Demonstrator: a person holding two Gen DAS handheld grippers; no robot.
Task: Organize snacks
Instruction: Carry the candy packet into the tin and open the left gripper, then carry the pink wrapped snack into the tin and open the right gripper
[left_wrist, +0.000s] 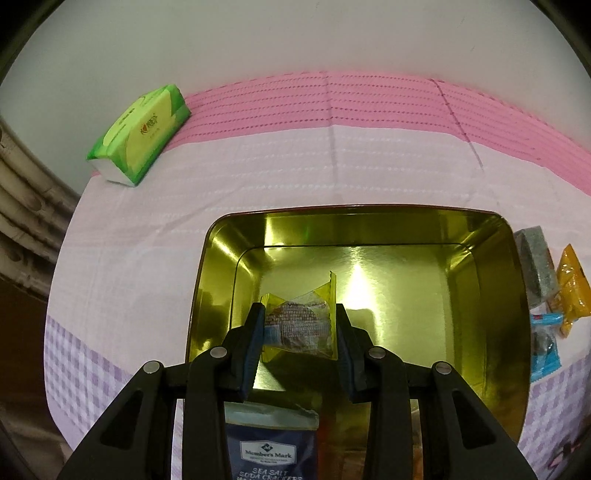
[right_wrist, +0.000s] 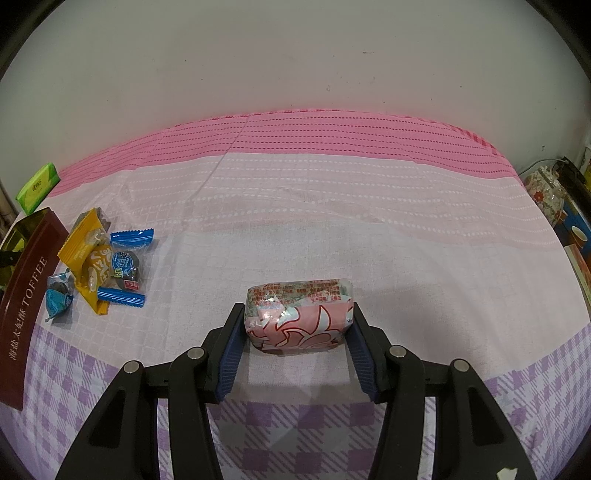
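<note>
L tongs (left_wrist: 300, 325) over tin (left_wrist: 495, 280), pink tablecloth (right_wrist: 332, 206)

Soft indoor light falls from above, a little dim. The gold tin (left_wrist: 491, 295) throws back a hard white glare off its floor. A shadow lies on the cloth (right_wrist: 332, 236) under the right gripper (right_wrist: 297, 341). Both fisheye views bend and darken at the edges.

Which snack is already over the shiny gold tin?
The clear-wrapped brown snack, pinched in the left gripper over the gold tin. The pink snack pack and the yellow and blue ones are outside it.
</note>
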